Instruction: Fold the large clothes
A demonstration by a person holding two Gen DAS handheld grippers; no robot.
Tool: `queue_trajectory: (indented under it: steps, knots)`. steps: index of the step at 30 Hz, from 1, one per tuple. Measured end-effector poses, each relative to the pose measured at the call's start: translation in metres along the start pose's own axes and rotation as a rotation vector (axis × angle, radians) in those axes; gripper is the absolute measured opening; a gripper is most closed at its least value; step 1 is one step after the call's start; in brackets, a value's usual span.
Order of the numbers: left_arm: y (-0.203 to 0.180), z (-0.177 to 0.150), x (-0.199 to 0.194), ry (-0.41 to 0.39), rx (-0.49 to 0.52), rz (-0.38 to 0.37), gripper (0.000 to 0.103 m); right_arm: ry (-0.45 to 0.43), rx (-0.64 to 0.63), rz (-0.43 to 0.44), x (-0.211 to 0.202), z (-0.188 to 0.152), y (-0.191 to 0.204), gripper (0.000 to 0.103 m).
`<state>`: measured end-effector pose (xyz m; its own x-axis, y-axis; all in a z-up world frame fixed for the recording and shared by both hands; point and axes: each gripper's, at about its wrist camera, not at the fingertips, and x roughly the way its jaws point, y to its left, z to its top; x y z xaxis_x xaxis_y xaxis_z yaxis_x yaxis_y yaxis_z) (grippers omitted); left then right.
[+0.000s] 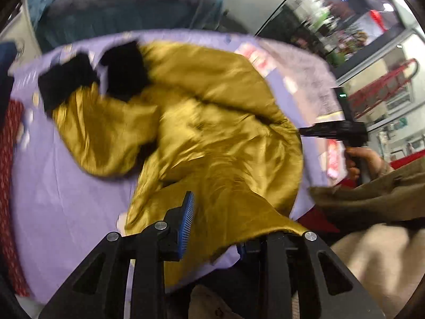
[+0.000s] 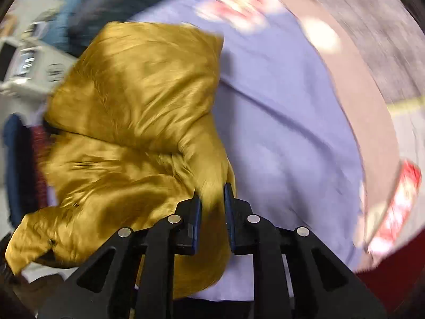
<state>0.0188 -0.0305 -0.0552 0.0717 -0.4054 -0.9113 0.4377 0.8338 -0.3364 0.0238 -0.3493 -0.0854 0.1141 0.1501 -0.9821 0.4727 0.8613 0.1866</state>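
A shiny gold jacket [image 1: 212, 133] with black fur cuffs [image 1: 66, 79] lies crumpled on a lilac bedsheet [image 1: 66, 199]. My left gripper [image 1: 215, 226] is open above its near hem. The blue left pad [image 1: 186, 212] stands free, while the cloth drapes over the right finger and hides it. In the right wrist view, my right gripper [image 2: 212, 204] is shut on a bunched fold of the jacket [image 2: 138, 101], and the cloth fills the narrow gap between its pads. The left wrist view also shows a hand [image 1: 364, 159] holding that right gripper at the jacket's right edge.
The bed's grey edge [image 2: 358, 93] curves along the right. A red patterned cloth [image 1: 10, 172] lies at the sheet's left edge. A dark grey and blue heap [image 1: 119, 5] sits beyond the bed. An olive sleeve [image 1: 372, 194] and a beige cloth [image 1: 372, 260] are at the lower right.
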Motion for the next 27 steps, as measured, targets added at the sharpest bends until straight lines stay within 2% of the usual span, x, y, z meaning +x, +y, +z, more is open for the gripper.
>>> queue_trajectory:
  steps: [1, 2, 3, 4, 5, 6, 8, 10, 13, 16, 19, 20, 22, 23, 24, 25, 26, 27]
  knots:
    - [0.003, 0.002, 0.003, 0.011, -0.012, 0.005, 0.037, -0.012, 0.019, 0.0, -0.003, 0.0, -0.004, 0.02]
    - [0.009, 0.005, 0.003, 0.005, -0.022, 0.005, 0.052, -0.038, 0.023, -0.009, -0.009, 0.001, -0.003, 0.026]
    - [0.014, 0.01, -0.002, -0.014, -0.03, 0.031, 0.068, -0.07, 0.012, -0.032, -0.016, 0.0, 0.001, 0.05]
    - [0.025, 0.013, -0.009, -0.035, -0.032, 0.052, 0.073, -0.122, -0.02, -0.067, -0.028, 0.001, 0.007, 0.073]
    - [0.031, 0.016, -0.02, -0.066, -0.033, 0.071, 0.077, -0.178, -0.067, -0.082, -0.039, 0.003, 0.003, 0.077]
    - [0.037, 0.024, -0.026, -0.091, -0.035, 0.083, 0.08, -0.239, -0.15, -0.089, -0.05, 0.006, 0.023, 0.077]
    - [0.052, 0.03, -0.039, -0.146, -0.052, 0.122, 0.089, -0.275, -0.296, -0.093, -0.053, 0.026, 0.057, 0.078]
    - [0.074, 0.035, -0.05, -0.19, -0.079, 0.159, 0.09, -0.268, -0.45, -0.091, -0.043, 0.031, 0.114, 0.081]
    - [0.097, 0.041, -0.077, -0.251, -0.141, 0.139, 0.09, -0.231, -0.682, -0.104, -0.01, 0.026, 0.196, 0.081]
    - [0.118, 0.033, -0.096, -0.309, -0.18, 0.176, 0.096, -0.247, -0.89, -0.175, 0.031, 0.016, 0.261, 0.081]
    - [0.136, 0.025, -0.097, -0.28, -0.221, 0.29, 0.097, -0.269, -1.022, -0.316, 0.077, 0.014, 0.296, 0.081]
    - [0.139, 0.021, -0.094, -0.263, -0.23, 0.306, 0.097, -0.274, -1.051, -0.354, 0.09, 0.014, 0.303, 0.081]
    - [0.146, 0.013, -0.081, -0.222, -0.261, 0.32, 0.097, -0.286, -1.088, -0.403, 0.105, 0.012, 0.307, 0.078]
    - [0.147, 0.011, -0.074, -0.205, -0.273, 0.315, 0.097, -0.295, -1.102, -0.43, 0.111, 0.013, 0.306, 0.066]
    - [0.148, 0.011, -0.067, -0.189, -0.289, 0.31, 0.097, -0.298, -1.108, -0.455, 0.115, 0.014, 0.304, 0.049]
    - [0.15, 0.011, -0.062, -0.181, -0.301, 0.307, 0.097, -0.304, -1.104, -0.48, 0.114, 0.017, 0.297, 0.027]
    - [0.152, 0.013, -0.054, -0.174, -0.315, 0.302, 0.097, -0.306, -1.087, -0.476, 0.107, 0.022, 0.286, 0.019]
    - [0.155, 0.014, -0.047, -0.169, -0.321, 0.301, 0.097, -0.314, -1.04, -0.438, 0.093, 0.033, 0.273, 0.014]
